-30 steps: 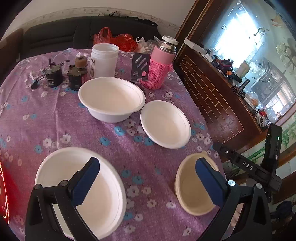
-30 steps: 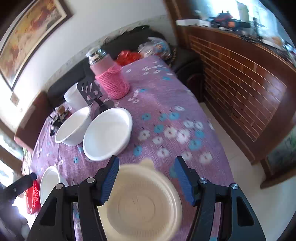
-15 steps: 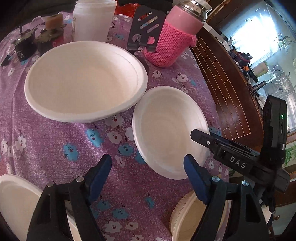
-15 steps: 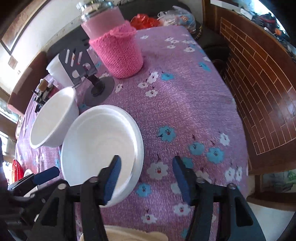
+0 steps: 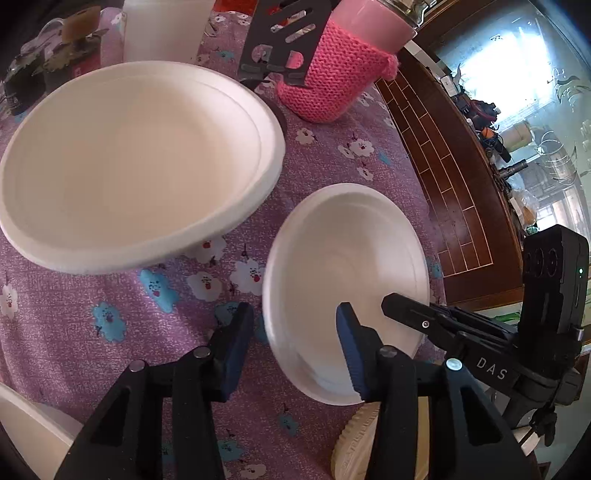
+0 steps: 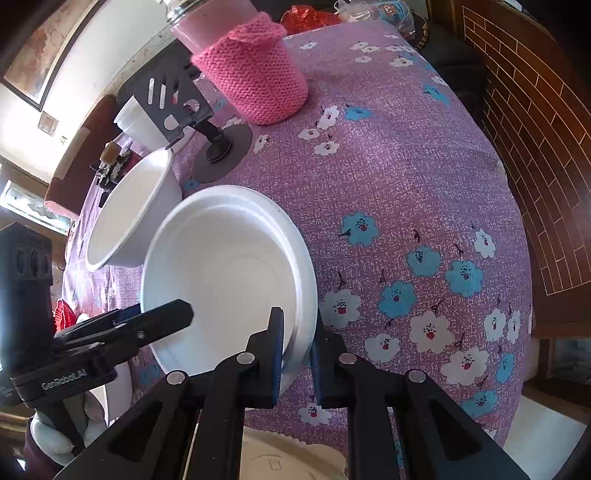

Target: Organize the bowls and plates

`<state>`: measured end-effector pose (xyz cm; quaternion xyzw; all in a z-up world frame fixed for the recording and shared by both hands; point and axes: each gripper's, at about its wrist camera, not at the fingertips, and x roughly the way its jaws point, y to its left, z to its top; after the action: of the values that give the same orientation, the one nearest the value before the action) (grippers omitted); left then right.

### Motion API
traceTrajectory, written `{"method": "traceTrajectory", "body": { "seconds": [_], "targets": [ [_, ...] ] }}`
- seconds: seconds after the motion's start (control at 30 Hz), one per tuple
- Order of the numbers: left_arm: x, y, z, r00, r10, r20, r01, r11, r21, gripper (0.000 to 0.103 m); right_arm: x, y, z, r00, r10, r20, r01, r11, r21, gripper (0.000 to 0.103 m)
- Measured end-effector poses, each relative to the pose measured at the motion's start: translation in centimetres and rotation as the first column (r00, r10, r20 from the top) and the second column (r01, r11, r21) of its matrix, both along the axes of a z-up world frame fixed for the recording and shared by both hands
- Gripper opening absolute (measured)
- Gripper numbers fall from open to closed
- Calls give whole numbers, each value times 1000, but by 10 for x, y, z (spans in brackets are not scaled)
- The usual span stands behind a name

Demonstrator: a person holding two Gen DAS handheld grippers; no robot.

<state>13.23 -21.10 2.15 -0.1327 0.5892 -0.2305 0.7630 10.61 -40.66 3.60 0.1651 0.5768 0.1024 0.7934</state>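
A small white plate (image 5: 343, 280) lies on the purple flowered tablecloth (image 5: 147, 314); it also shows in the right wrist view (image 6: 221, 273). My left gripper (image 5: 295, 343) is open and straddles the plate's near left rim. My right gripper (image 6: 297, 354) is shut on the plate's near right rim. A large white bowl (image 5: 129, 162) stands beside the plate, also in the right wrist view (image 6: 125, 218). A cream plate (image 5: 358, 439) lies at the near table edge, and another white bowl (image 5: 26, 432) sits at the lower left.
A pink knit-sleeved flask (image 5: 340, 70), a black phone stand (image 5: 280, 40), a white jar (image 5: 166, 26) and small dark items (image 5: 55, 62) stand at the back of the table. The table edge drops to a brick-patterned cabinet (image 6: 535, 147) on the right.
Both grippers moved forward to the small white plate. The right gripper closed on its rim. The left gripper narrowed around the opposite rim.
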Motion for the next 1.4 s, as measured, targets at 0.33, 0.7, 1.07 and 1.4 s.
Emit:
{"method": "traceTrajectory", "body": {
  "seconds": [0.33,0.7,1.07,1.4],
  "targets": [
    [-13,24,26,997,-6,81,7,1000,-23,39,-14,26,29,996,4,90,-3,1000,-9,13],
    [-70,115,67,974,69,215,-66,998,-20,24,-47,101,69,985,59,163,-50,997,-56,14],
    [-136,266,97,900,269,342,-272,961,-40,15,-74,247,94,952,217,216,-208,976,-67,14],
    [-181,406,93,810,472,349,-495,868,-27,15,-77,406,82,895,402,194,-402,915,-41,15]
  ]
}}
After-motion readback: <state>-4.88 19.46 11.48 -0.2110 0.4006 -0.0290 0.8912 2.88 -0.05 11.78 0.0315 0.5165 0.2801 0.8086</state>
